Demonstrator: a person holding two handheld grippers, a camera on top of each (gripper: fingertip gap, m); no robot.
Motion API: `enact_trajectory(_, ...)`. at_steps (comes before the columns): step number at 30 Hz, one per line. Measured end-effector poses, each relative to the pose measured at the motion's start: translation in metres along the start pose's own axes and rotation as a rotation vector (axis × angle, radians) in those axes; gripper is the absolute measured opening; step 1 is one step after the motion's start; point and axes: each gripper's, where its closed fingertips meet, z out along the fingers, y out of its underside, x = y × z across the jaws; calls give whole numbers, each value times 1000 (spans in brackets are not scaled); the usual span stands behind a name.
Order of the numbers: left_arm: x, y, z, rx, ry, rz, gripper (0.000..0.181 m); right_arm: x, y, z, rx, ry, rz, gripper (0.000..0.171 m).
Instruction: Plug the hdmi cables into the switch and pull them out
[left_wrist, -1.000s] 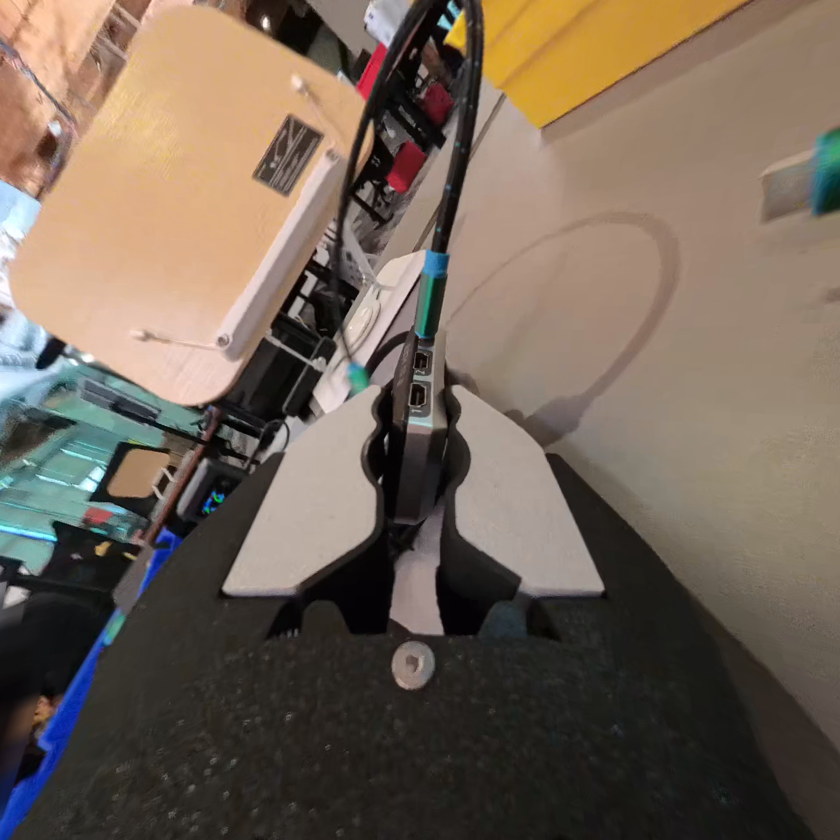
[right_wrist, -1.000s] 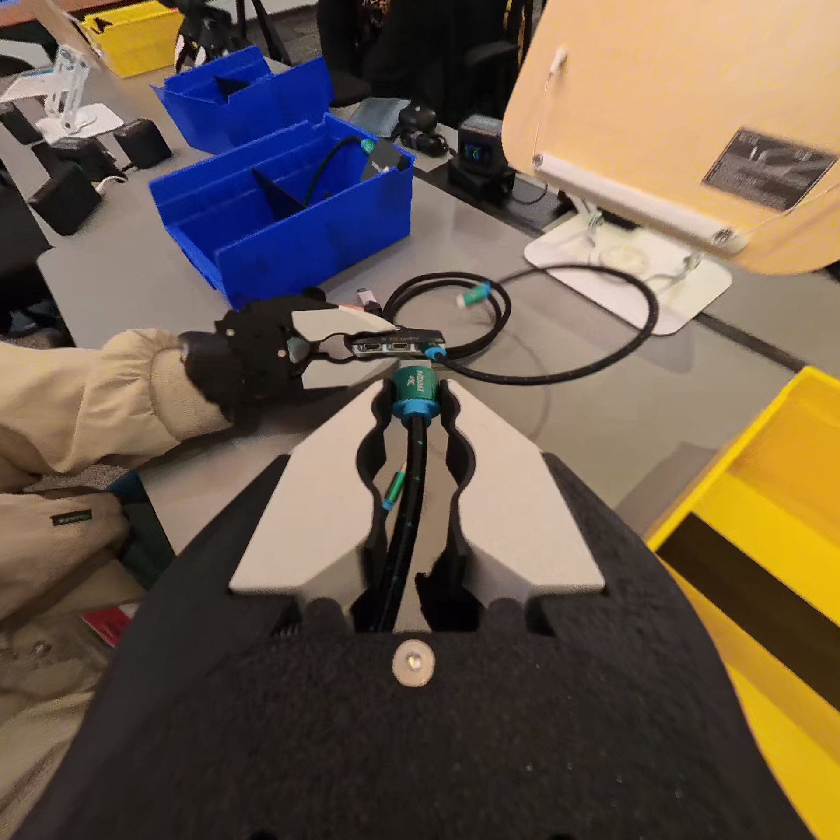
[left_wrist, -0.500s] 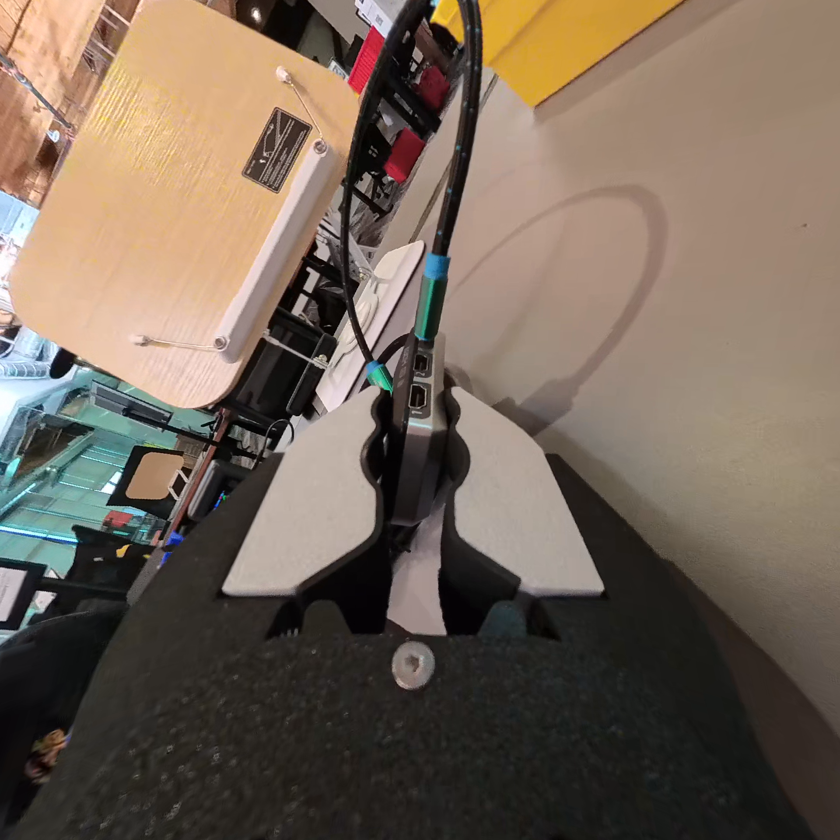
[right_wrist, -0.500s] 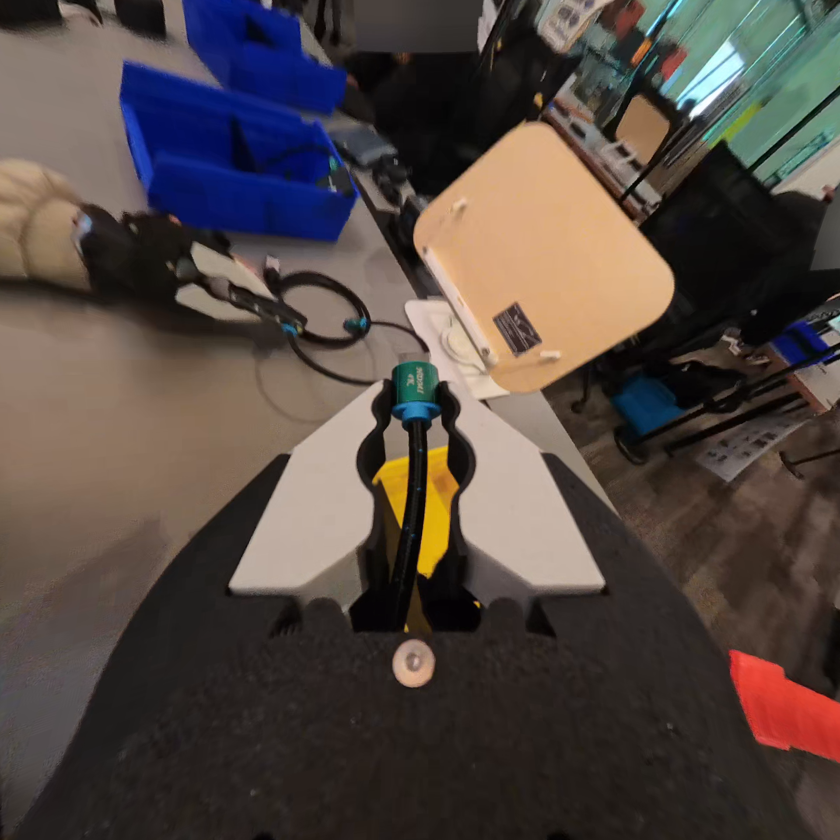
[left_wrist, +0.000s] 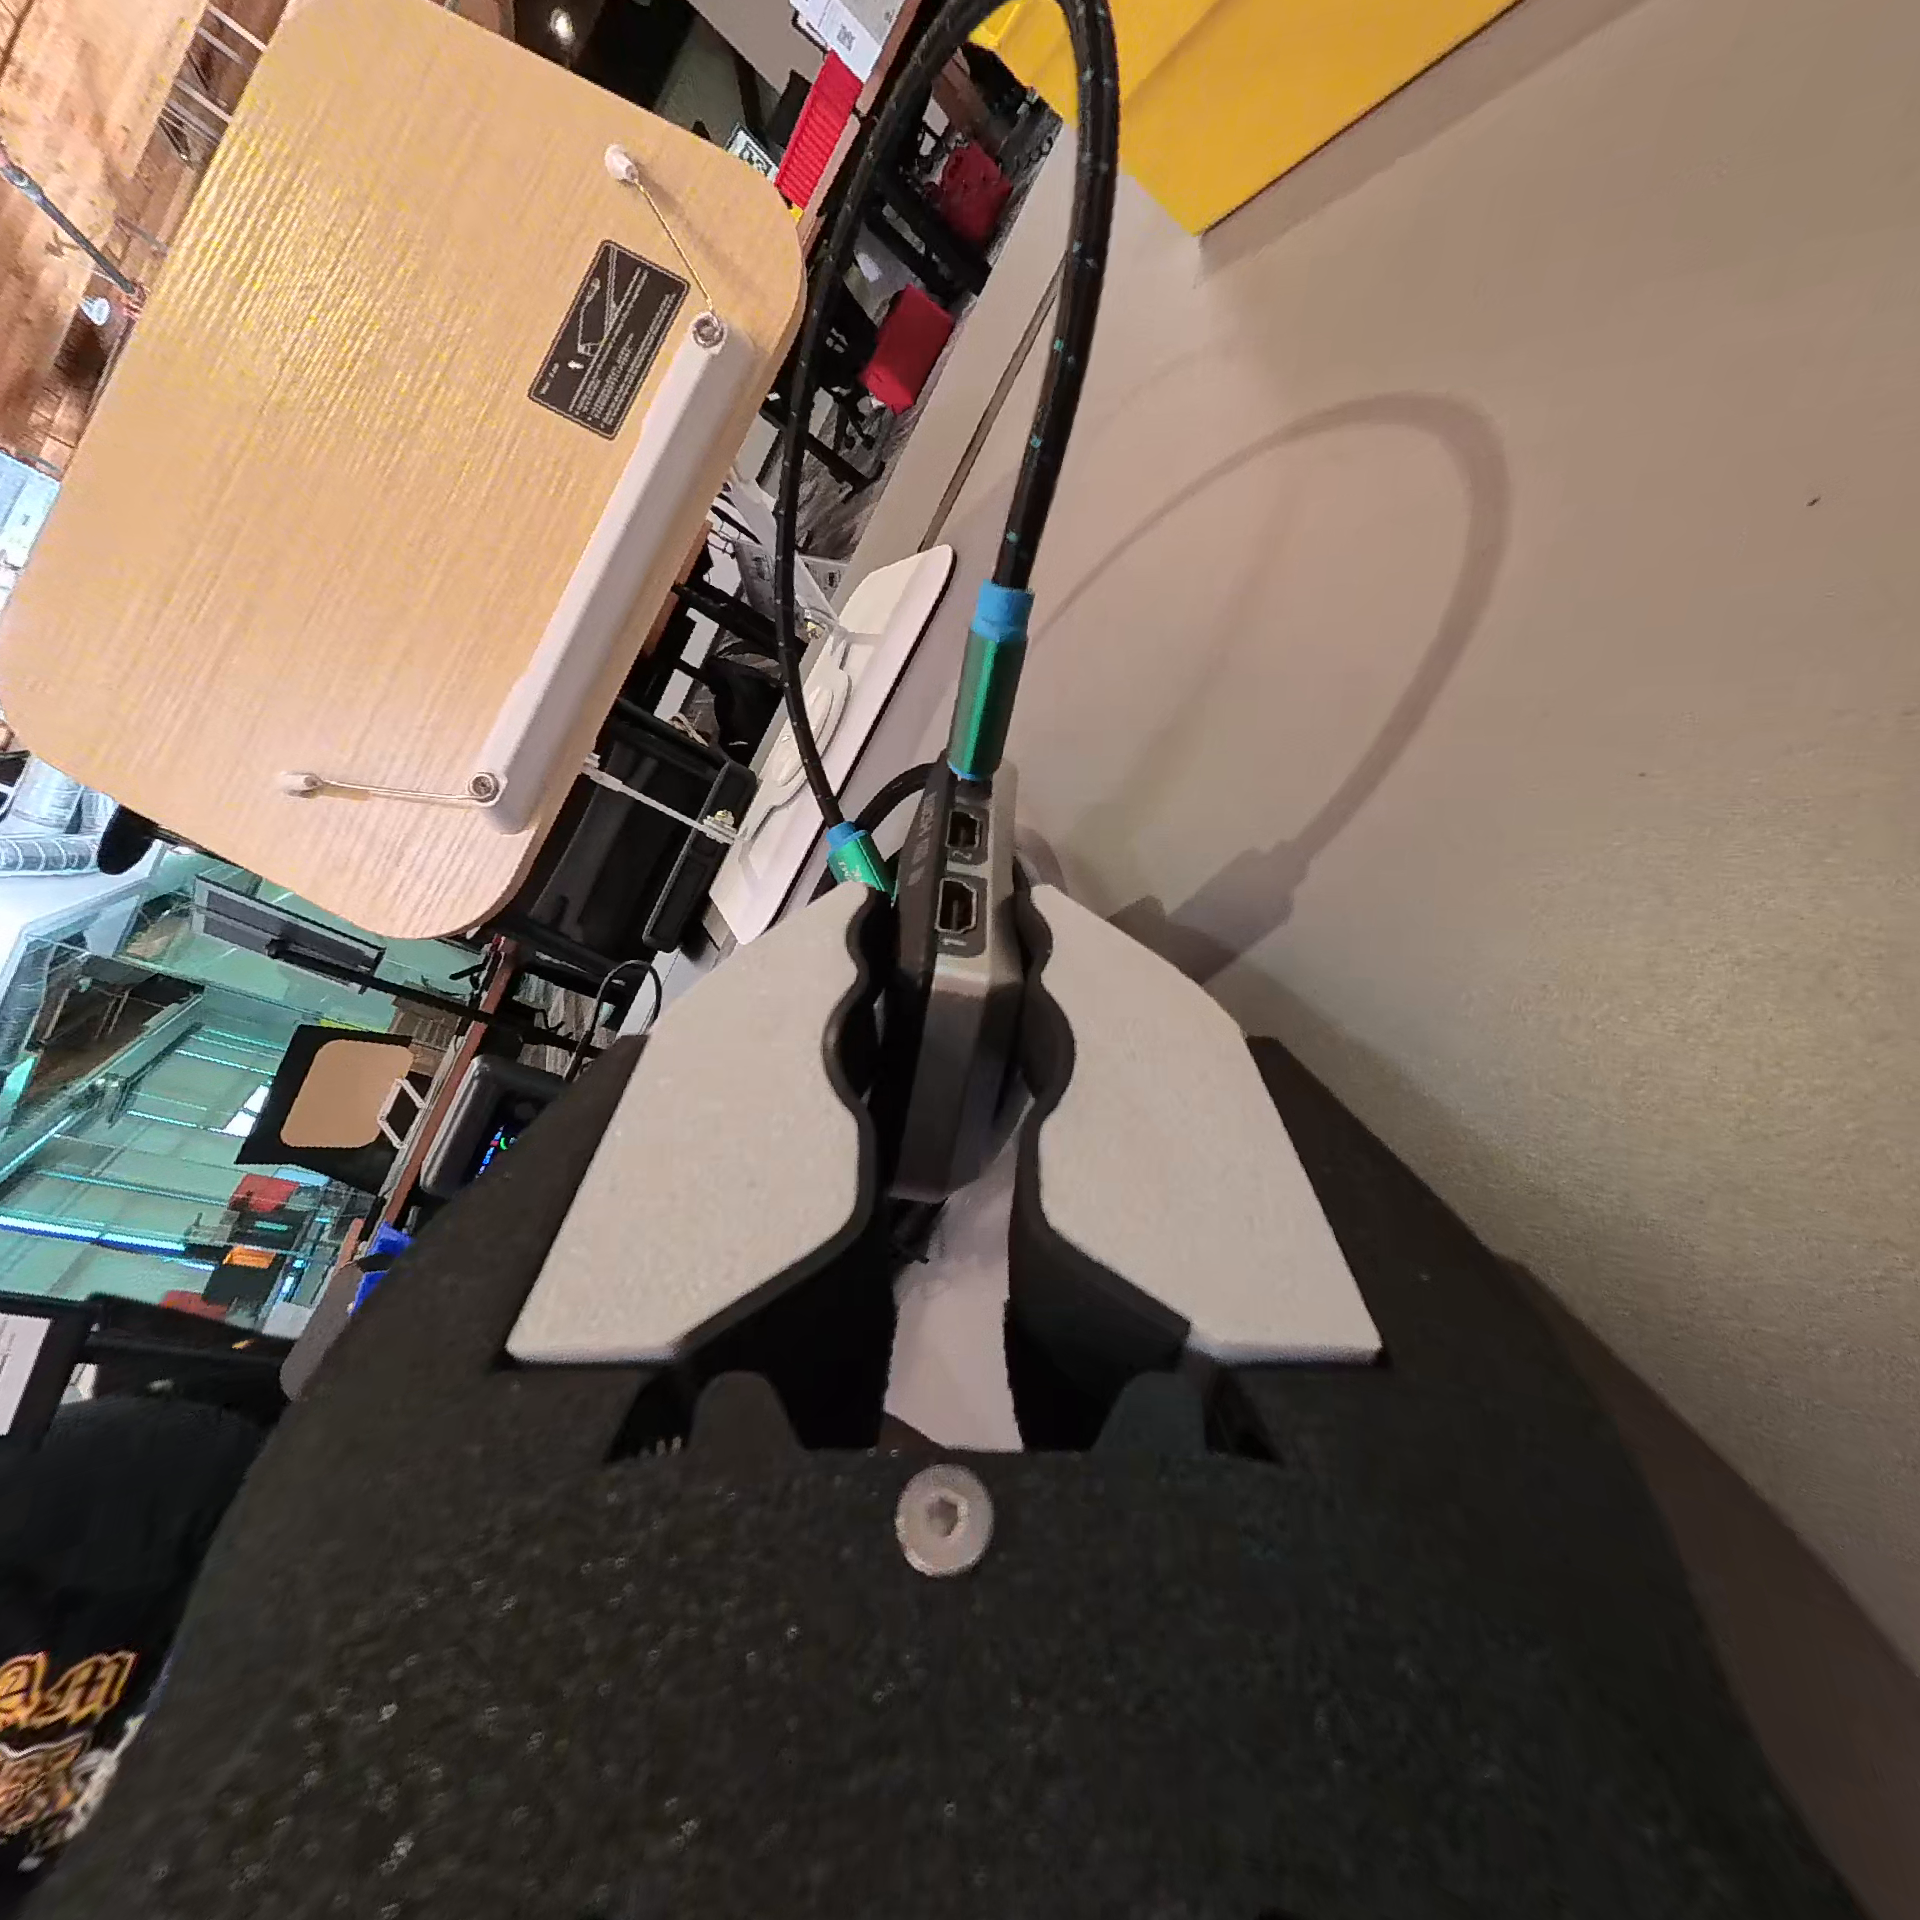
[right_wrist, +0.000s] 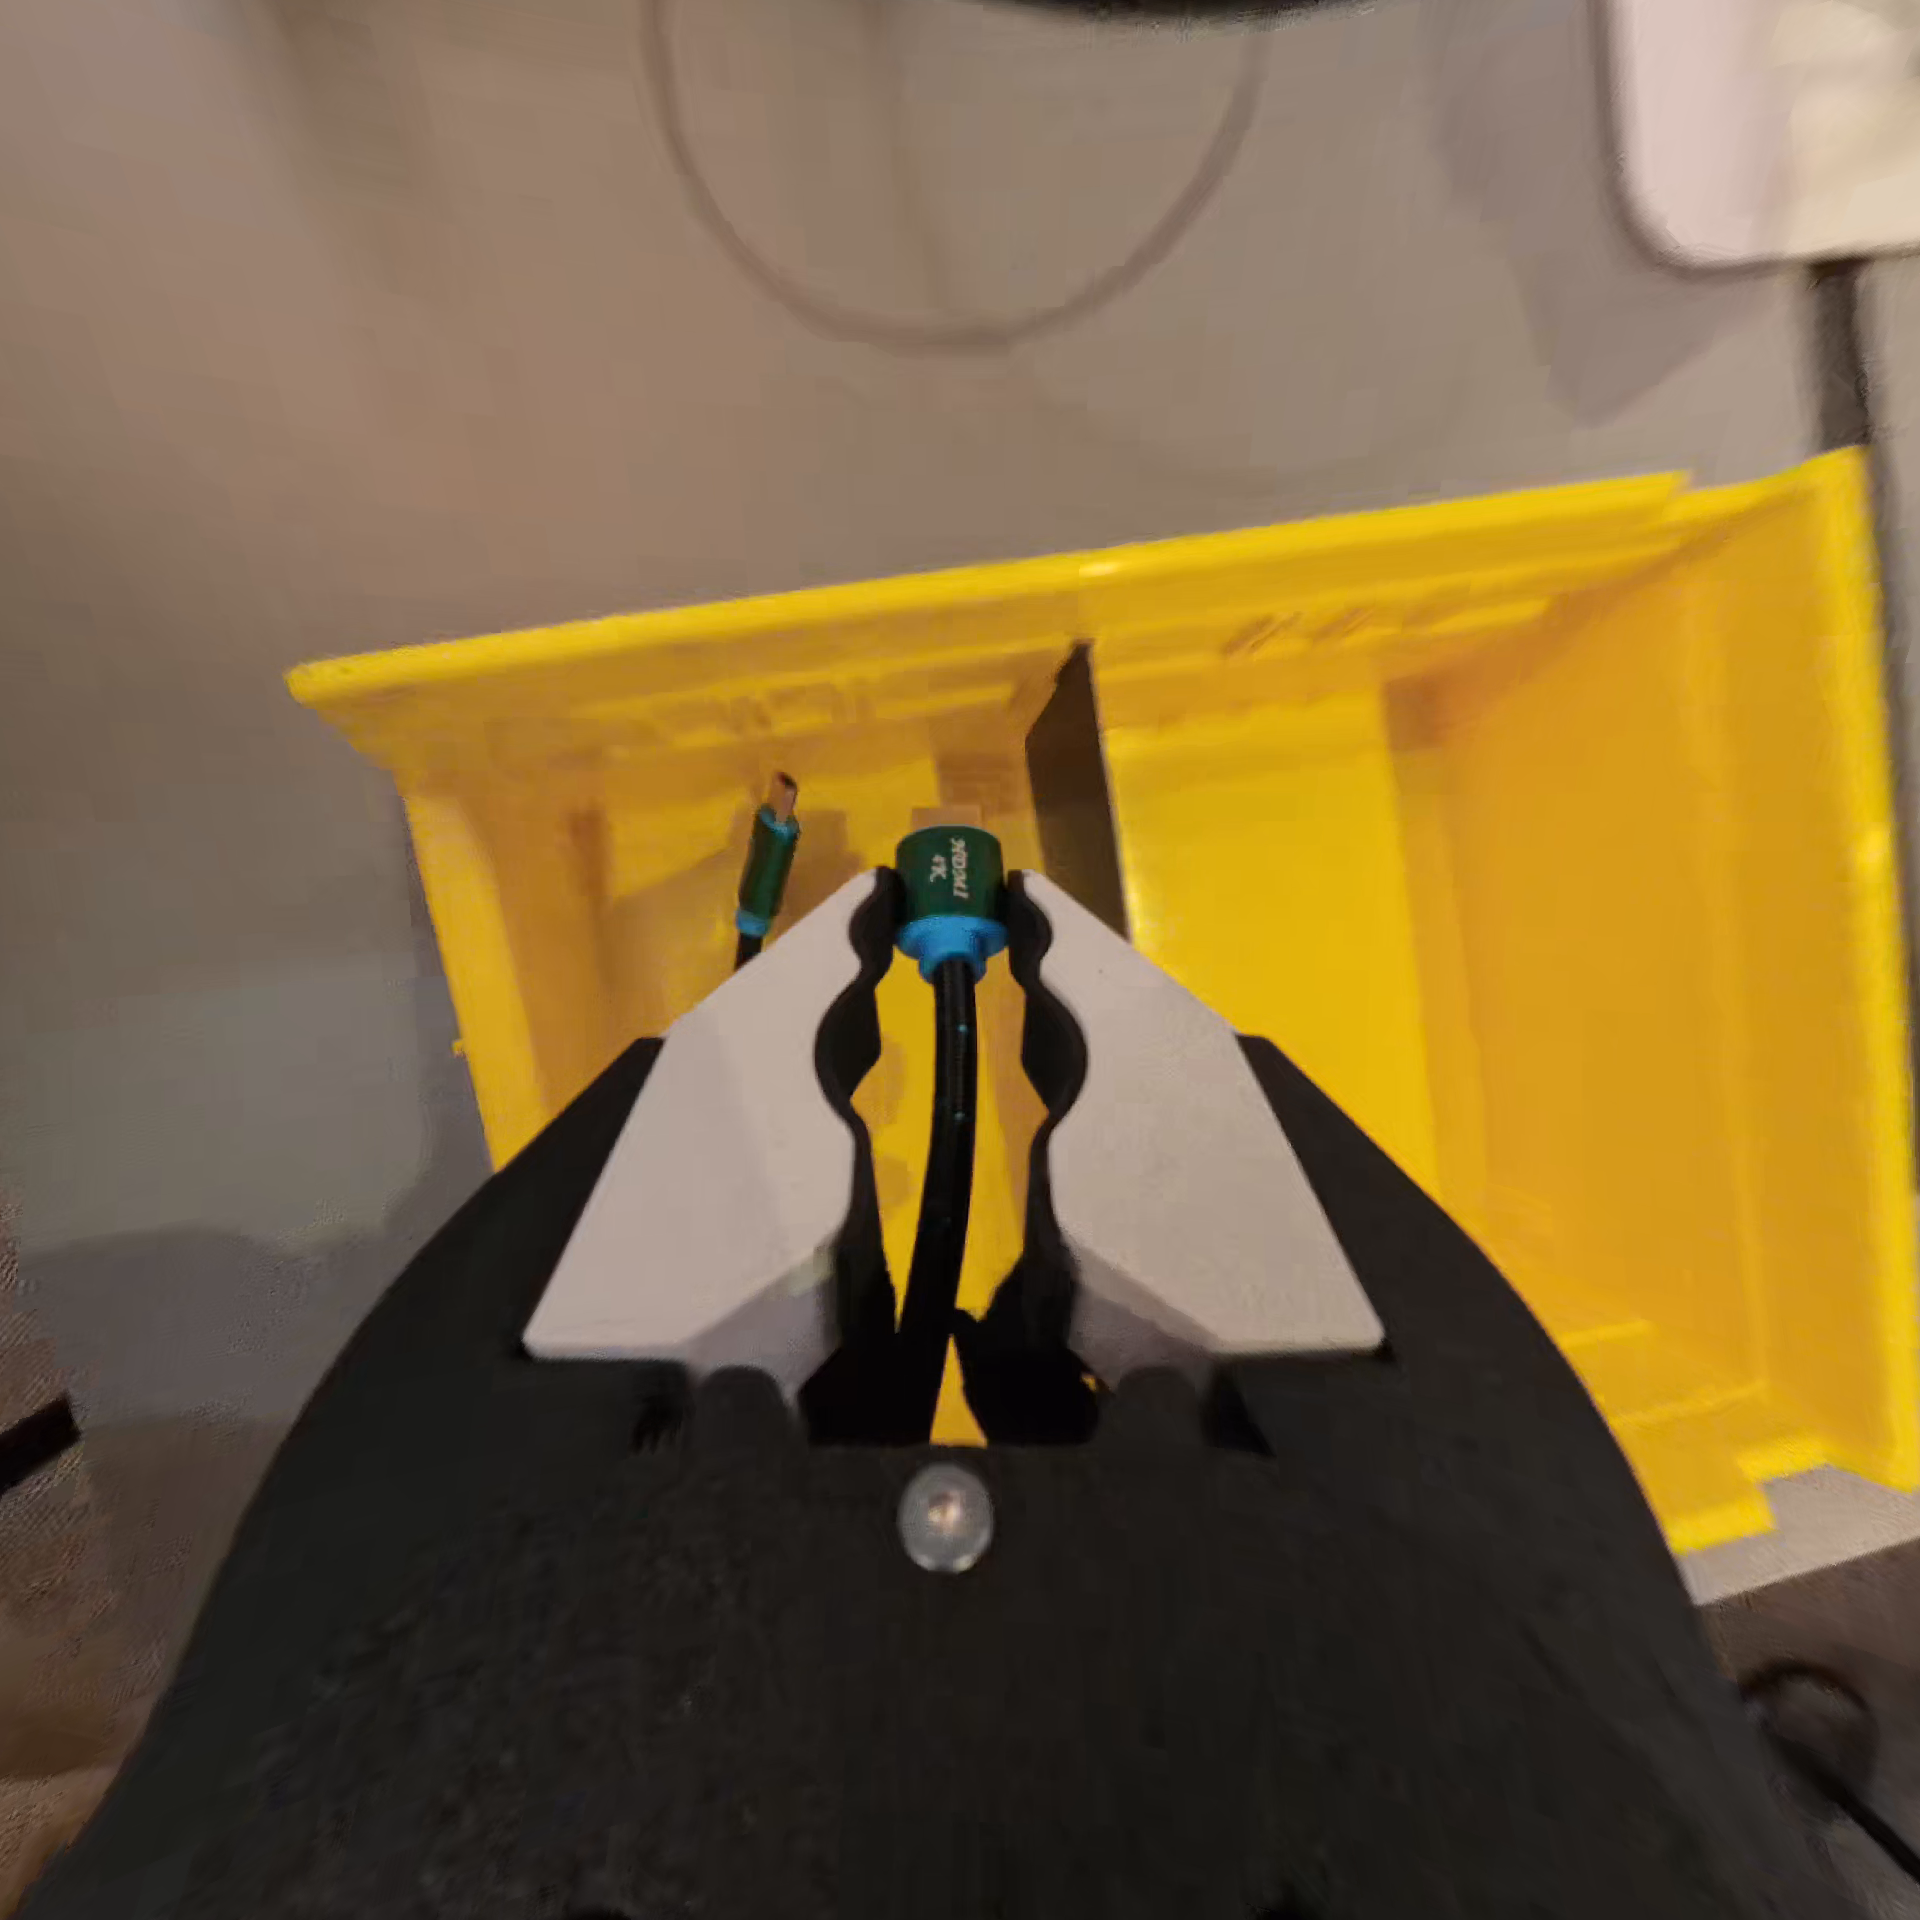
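My left gripper (left_wrist: 951, 914) is shut on the grey HDMI switch (left_wrist: 951, 997), held edge-on above the table. Two of its ports face me and stand empty. A green-and-blue plug (left_wrist: 985, 691) of a black braided cable (left_wrist: 1070, 260) sits in the switch's far end; that cable's other green plug (left_wrist: 860, 857) hangs by the left finger. My right gripper (right_wrist: 948, 894) is shut on the green plug (right_wrist: 948, 883) of a second black cable and holds it over the yellow bin (right_wrist: 1299, 935). That cable's other small plug (right_wrist: 769, 862) dangles inside the bin.
A wooden board on a white stand (left_wrist: 395, 488) rises left of the switch, its white base (left_wrist: 831, 748) on the grey table (left_wrist: 1558, 831). The yellow bin's corner (left_wrist: 1247, 94) shows far off. A black divider (right_wrist: 1065, 769) splits the bin. One gripper's finger ends stand about 30 cm off the other's.
My right gripper has swung away from the switch and turned down over the yellow bin, still holding the plug. The left gripper with the switch has barely moved.
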Motion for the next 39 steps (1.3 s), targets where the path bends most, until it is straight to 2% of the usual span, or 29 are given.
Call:
enact_trajectory(1,0,0,0,-1,1,3,23,-3,4,10,-41,1,-10,19)
enact_trajectory(5,1,0,1,-4,3,11,23,-13,14,51,-122,39,-161,20)
enact_trajectory(7,2,0,1,-4,6,9,23,-16,12,68,-109,53,-200,20)
enact_trajectory(9,2,0,1,-3,6,8,23,-12,11,74,-94,94,-256,20)
enact_trajectory(11,2,0,1,-3,7,7,23,-5,-6,68,6,174,-281,26)
enact_trajectory(13,2,0,1,-3,8,7,23,6,-19,52,71,289,-330,36)
enact_trajectory(15,2,0,1,-3,9,8,23,10,-32,34,153,346,-338,35)
enact_trajectory(20,3,0,2,-4,10,7,23,46,-62,-18,384,567,-124,43)
enact_trajectory(22,3,0,2,-4,10,7,23,57,-75,-43,496,603,-33,36)
enact_trajectory(28,2,0,1,-3,9,2,23,76,-110,-145,1018,611,258,40)
enact_trajectory(31,-1,-1,0,4,-3,-7,23,63,-121,-176,1099,639,315,37)
enact_trajectory(33,-6,-3,-2,18,-15,-26,22,48,-130,-168,1063,653,370,33)
enact_trajectory(35,-11,-5,-5,35,-29,-50,22,22,-141,-139,962,642,396,32)
enact_trajectory(39,-17,-17,-16,80,-44,-62,21,-67,-181,-48,855,312,474,39)
